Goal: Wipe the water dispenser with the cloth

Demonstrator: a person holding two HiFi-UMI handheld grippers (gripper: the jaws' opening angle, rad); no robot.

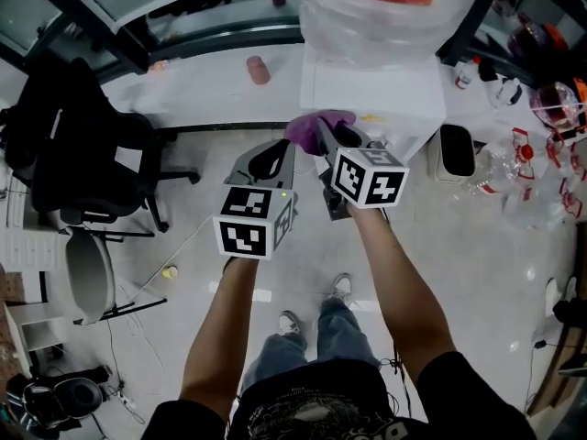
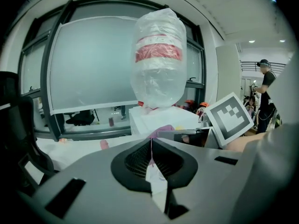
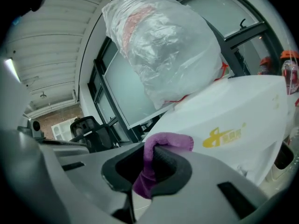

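Note:
The white water dispenser (image 1: 371, 90) stands ahead, its bottle (image 1: 376, 7) wrapped in clear plastic with a red band. In the right gripper view its white body (image 3: 243, 120) bears a yellow logo. My right gripper (image 1: 323, 140) is shut on a purple cloth (image 1: 316, 126), held against the dispenser's front left corner. The cloth (image 3: 154, 162) hangs pinched between the right gripper's (image 3: 152, 164) jaws. My left gripper (image 1: 271, 159) hovers just left of it, jaws shut with nothing between them. In the left gripper view the left gripper (image 2: 152, 160) faces the dispenser (image 2: 159, 120).
A white counter (image 1: 202, 85) with a pink cup (image 1: 258, 69) runs left of the dispenser. A black office chair (image 1: 83, 149) stands at the left. Bottles and clutter (image 1: 532, 163) lie on the floor at the right. A black bin (image 1: 456, 150) sits beside the dispenser. My feet (image 1: 312, 310) show below.

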